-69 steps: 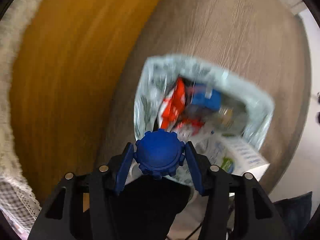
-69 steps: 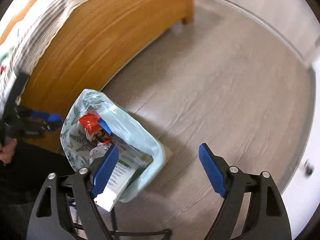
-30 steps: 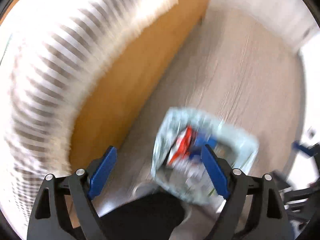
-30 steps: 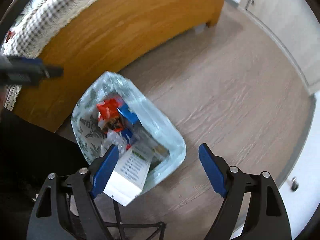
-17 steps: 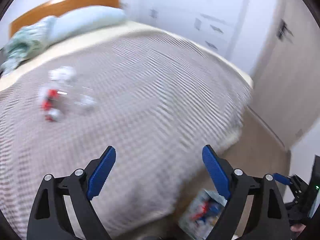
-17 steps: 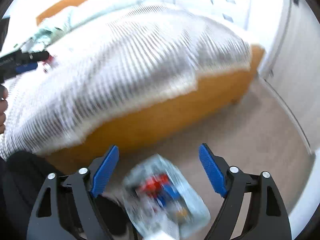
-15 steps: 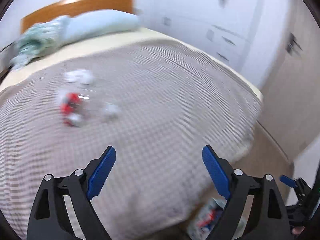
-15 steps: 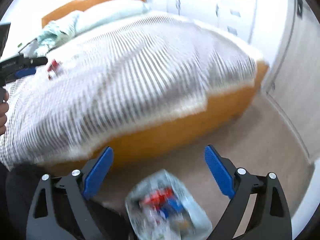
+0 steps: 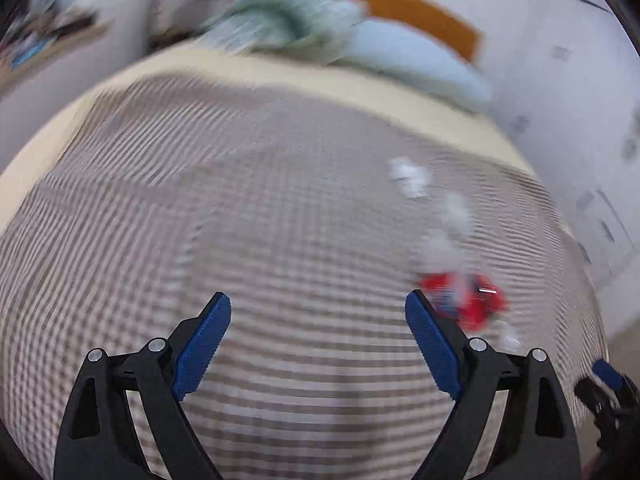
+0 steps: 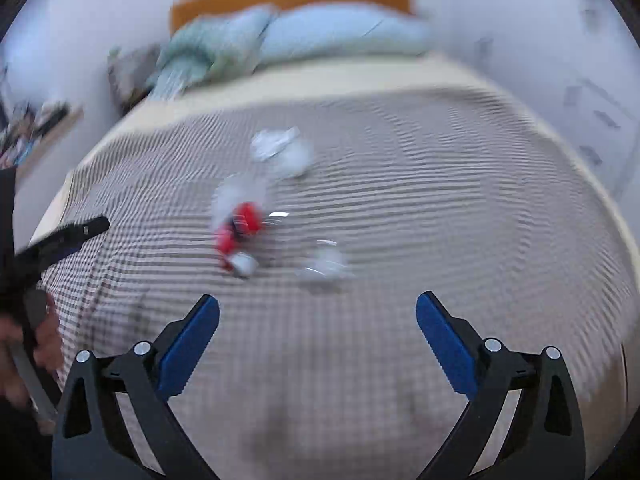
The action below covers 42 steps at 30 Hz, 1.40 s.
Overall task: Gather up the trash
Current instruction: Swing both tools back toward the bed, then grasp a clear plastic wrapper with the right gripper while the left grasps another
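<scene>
Covering bed: checked blanket, scattered trash.

The bed fills most of both views and is covered by a checked brown and white blanket. At the top of the frame, a cream sheet shows beyond the blanket, and on it lie a light blue pillow and a crumpled green cover. In the right wrist view, the trash lies left of the middle of the frame: white crumpled paper above, a red wrapper below it, and a clear piece to the lower right. All are blurred. In the left wrist view, the same red wrapper is at the right.
</scene>
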Available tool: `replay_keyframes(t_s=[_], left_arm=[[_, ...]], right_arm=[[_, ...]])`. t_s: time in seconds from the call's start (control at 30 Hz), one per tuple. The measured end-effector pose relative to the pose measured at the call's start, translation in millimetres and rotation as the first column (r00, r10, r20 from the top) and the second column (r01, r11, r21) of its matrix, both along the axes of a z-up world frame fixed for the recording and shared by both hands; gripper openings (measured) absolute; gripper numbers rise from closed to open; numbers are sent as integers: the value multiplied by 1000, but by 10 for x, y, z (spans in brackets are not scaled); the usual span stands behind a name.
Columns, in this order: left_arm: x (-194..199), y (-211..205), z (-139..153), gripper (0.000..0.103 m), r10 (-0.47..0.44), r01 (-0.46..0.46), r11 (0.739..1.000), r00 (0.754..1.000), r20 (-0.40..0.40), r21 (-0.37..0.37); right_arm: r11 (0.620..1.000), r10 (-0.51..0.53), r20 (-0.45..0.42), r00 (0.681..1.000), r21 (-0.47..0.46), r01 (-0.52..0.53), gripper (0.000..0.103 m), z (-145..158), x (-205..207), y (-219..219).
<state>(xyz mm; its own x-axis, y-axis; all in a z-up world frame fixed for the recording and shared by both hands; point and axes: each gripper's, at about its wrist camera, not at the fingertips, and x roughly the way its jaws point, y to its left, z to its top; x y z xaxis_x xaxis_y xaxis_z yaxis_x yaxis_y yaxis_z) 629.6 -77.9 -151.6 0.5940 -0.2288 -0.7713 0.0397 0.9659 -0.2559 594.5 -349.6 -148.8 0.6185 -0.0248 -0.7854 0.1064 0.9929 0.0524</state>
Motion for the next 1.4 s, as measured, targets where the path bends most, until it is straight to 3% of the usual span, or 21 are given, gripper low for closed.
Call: replay_keyframes(t_s=[0.1,0.17,0.3,0.37,0.4,0.43,0.47,0.6,0.7,0.8,0.9,0.93,1.0,1.1,1.2,1.27,1.37,1.4], left_arm=[[111,212,-99,86,8,-18,995,995,-99,-99],[157,268,-90,86,-8,-5,993,994,-106,-120],[178,250,-80,86,-52,49,998,996,-73,-45],[213,242,-120,86,-58,59,998,995,-76,22],[219,234,-131,86,-55,58,997,996,-77,44],[227,230,-138,86,-56,61,996,996,-76,66],[230,233,-135,86,-60,65,995,996,-71,75],[252,299,-160,86,-56,60,997,996,-75,52],[276,310,-199,86,-49,53,997,996,-76,53],[276,301,-189,86,-74,74,997,996,-46,-2],[214,327,-110,86,-108,109,990,994,7,-88],[199,337,-101,86,-121,122,987,993,20,-109],[192,330,-96,86,-123,125,985,992,26,-122],[161,287,-117,86,-133,138,984,990,51,-116],[215,124,-75,86,-160,167,978,985,63,-125],[394,-174,50,86,-208,216,967,975,73,-133],[805,-820,219,86,-274,278,957,960,63,-77],[959,-1035,226,86,-298,301,951,953,52,-64]], right_arm=[[989,84,-48,995,-117,-89,95,-47,692,457],[975,111,-88,990,-185,-126,95,-118,1073,672],[929,65,-198,978,-345,-132,95,-412,1685,857],[932,45,-274,961,-336,-139,95,-590,1806,813],[941,24,-310,950,-315,-127,86,-677,1852,754],[957,11,-300,954,-273,-97,63,-669,1843,674],[979,-20,-253,967,-202,-33,7,-568,1786,544],[996,-84,-2,996,-28,84,6,47,1307,274],[979,-144,171,975,169,115,5,467,715,101],[960,-212,270,939,236,149,5,577,246,-62],[949,-268,252,930,237,209,5,477,201,-248],[936,-281,237,930,283,210,5,436,216,-356],[909,-321,261,910,355,219,5,483,58,-463],[935,-308,320,896,276,223,5,542,-105,-516],[917,-342,323,882,321,237,5,485,-149,-766],[894,-364,291,885,375,245,5,369,-137,-932],[861,-365,208,908,447,244,5,145,-78,-1138],[832,-378,164,911,493,256,5,55,-75,-1251]])
